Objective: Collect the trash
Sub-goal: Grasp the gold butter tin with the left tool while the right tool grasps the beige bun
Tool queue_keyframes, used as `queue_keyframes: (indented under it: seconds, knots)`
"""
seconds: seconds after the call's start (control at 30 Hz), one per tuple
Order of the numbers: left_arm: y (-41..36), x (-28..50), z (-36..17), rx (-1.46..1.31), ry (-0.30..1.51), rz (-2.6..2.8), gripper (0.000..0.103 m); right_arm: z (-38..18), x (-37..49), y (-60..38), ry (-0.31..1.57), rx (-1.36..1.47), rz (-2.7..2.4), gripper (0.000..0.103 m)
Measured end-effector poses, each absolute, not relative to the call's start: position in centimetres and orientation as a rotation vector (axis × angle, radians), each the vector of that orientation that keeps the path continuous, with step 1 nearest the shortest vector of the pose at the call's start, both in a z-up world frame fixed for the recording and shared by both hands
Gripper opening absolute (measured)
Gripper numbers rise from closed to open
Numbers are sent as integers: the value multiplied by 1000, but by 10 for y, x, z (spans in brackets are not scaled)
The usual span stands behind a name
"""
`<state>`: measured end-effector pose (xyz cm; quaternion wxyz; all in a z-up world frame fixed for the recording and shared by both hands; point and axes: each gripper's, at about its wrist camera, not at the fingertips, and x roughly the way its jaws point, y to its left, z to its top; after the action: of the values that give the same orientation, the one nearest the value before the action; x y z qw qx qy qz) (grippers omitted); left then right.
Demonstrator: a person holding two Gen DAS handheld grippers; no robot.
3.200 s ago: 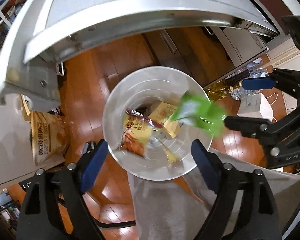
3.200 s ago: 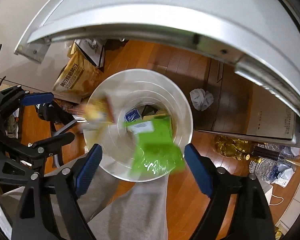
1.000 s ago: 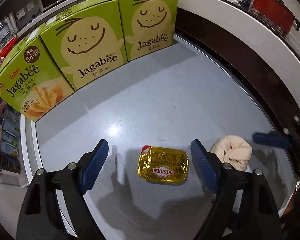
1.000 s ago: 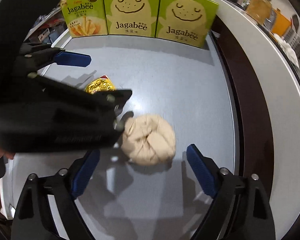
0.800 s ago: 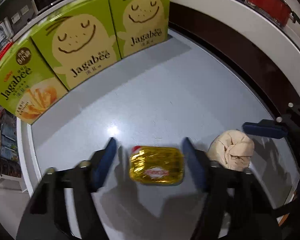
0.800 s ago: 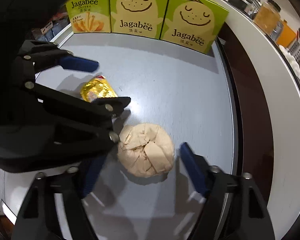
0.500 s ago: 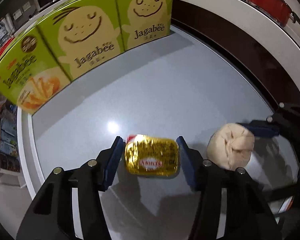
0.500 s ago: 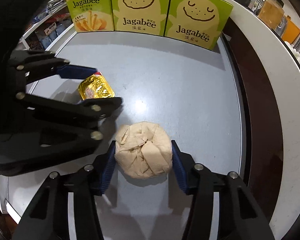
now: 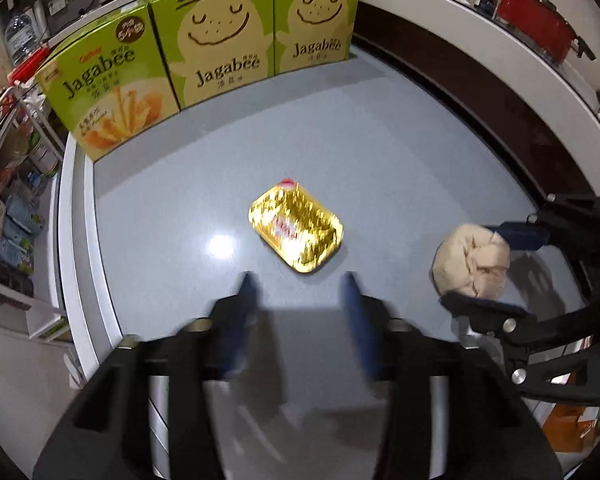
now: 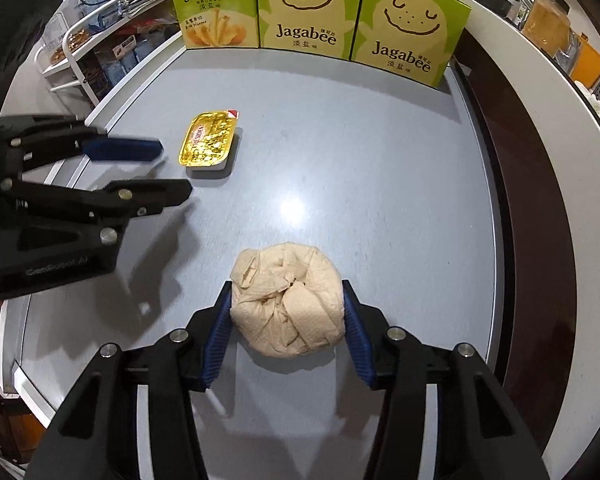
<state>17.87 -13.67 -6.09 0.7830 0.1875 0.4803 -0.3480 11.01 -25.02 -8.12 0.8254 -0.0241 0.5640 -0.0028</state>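
A gold foil butter tub [image 9: 297, 229] lies on the grey tabletop [image 9: 380, 152], just beyond my left gripper [image 9: 298, 282]; its fingers stand apart with nothing between them. The tub also shows in the right wrist view [image 10: 208, 140], with the left gripper [image 10: 160, 168] beside it. A crumpled beige paper ball [image 10: 288, 300] sits on the table between the blue pads of my right gripper [image 10: 287, 292], which press its two sides. In the left wrist view the ball [image 9: 474, 260] sits between the right gripper's fingers [image 9: 480, 304].
Three green Jagabee boxes [image 9: 224, 44] stand in a row at the far edge of the table; they also show in the right wrist view [image 10: 308, 12]. A white raised counter rim [image 9: 500, 40] and dark wall run along the right. Shelves with goods [image 9: 8, 184] stand left.
My left gripper has pulled back from the butter tub, which now lies turned ahead of its fingertips. My right gripper has closed in on the paper ball. Earlier, wrappers dropped into a white bin.
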Motion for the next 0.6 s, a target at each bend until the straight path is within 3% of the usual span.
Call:
queue_keyframes:
  seconds: [0.03,0.4,0.6]
  knots:
    - [-137,182,-58,402,1022,-739,80,-81,112,-252,1199,-46,-9,50]
    - [-174,210,-66,670,1028,-926,80,-82,111,-252,1227,-25,19,51]
    - [-189,211,-72,705,1024,-1016,79,-81,114,-247,1215,-44,14,77]
